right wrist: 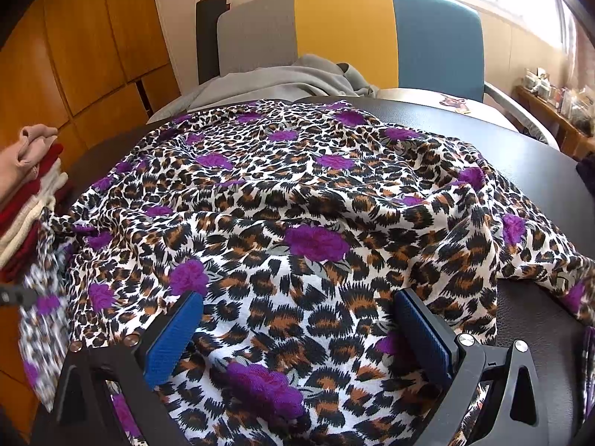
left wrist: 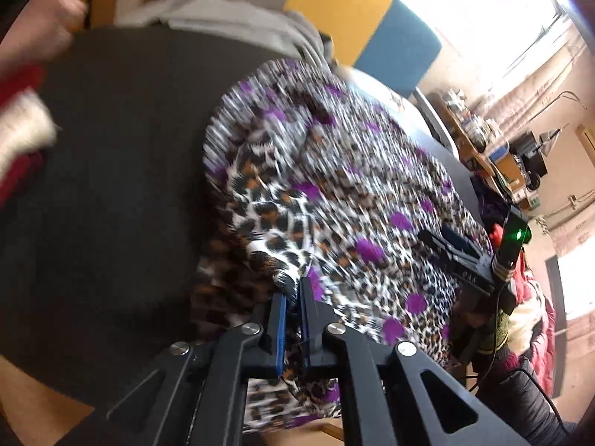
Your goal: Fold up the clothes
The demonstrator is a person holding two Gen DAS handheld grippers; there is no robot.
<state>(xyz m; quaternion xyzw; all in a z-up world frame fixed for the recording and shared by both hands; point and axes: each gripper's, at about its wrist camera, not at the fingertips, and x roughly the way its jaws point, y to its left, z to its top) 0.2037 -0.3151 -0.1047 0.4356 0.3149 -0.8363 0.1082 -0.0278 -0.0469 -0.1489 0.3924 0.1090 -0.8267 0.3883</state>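
A: Left wrist view first. The left gripper (left wrist: pixel 293 290) has its jaws pressed together on a bunched edge of the leopard-print garment (left wrist: pixel 334 193), pinching the cloth at about 6 o'clock in the frame. The garment spreads up toward 1 o'clock over the dark bench (left wrist: pixel 111 186).

B: How will it handle, do you think?

A: Thin, light and very soft, I'd judge. It drapes and wrinkles freely, so a pinch at an edge or corner should lift it, though the rest will likely sag and drag. The picture is smeared, so I cannot say which edge this is. At 3 o'clock the right gripper (left wrist: pixel 452 245) lies over the cloth.

B: And the right wrist view?

A: Sharper. The right gripper (right wrist: pixel 297 319) has its jaws spread wide, with a blue pad (right wrist: pixel 174 334) on either side of the cloth; they hover over or rest on it, not pinching. The garment (right wrist: pixel 297 193) covers most of the bench (right wrist: pixel 539 171), rumpled, with one part trailing off at 4 o'clock.

B: Anything hidden?

A: Collar, sleeves and hem are lost in the folds. At 9 o'clock a folded stack (right wrist: pixel 29 200) is cut off by the frame, and a grey garment (right wrist: pixel 282 81) lies on the chair (right wrist: pixel 346 33) at 12 o'clock.
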